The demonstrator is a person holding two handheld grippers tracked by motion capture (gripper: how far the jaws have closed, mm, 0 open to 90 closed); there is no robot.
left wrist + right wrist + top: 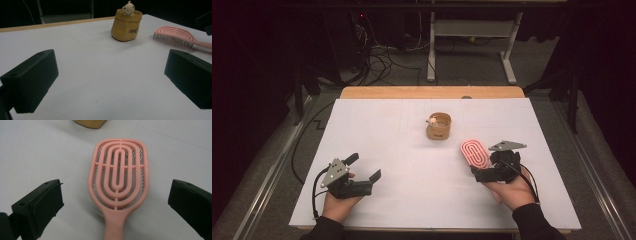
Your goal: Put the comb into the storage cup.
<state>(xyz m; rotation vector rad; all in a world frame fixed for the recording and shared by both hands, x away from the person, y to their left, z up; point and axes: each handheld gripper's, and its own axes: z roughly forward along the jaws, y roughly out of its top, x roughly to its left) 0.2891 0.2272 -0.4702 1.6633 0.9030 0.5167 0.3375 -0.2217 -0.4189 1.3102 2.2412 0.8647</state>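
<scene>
High view: I am resting my left gripper (362, 169) at 7 o'clock on the white surface (402, 200), jaws wide, holding nothing. My right gripper (479, 167) is sitting at 4 o'clock over the handle end of the pink hairbrush (475, 153); the tan cup (439, 126) is standing near centre.

Left gripper view: jaws are gaping; the cup is at 12 o'clock, the hairbrush at 2.

Right gripper view: jaws are standing wide either side of the hairbrush, apart from it, bristles down.

White-topped table (377, 130) carries a pink hairbrush (475, 153) and tan pot (439, 125)

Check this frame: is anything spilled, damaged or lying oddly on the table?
Nothing stands out. The pink hairbrush lies bristles down on the white table, intact, between the open jaws of the right hand-held gripper. The yellow pot stands upright, with nothing spilled.
</scene>
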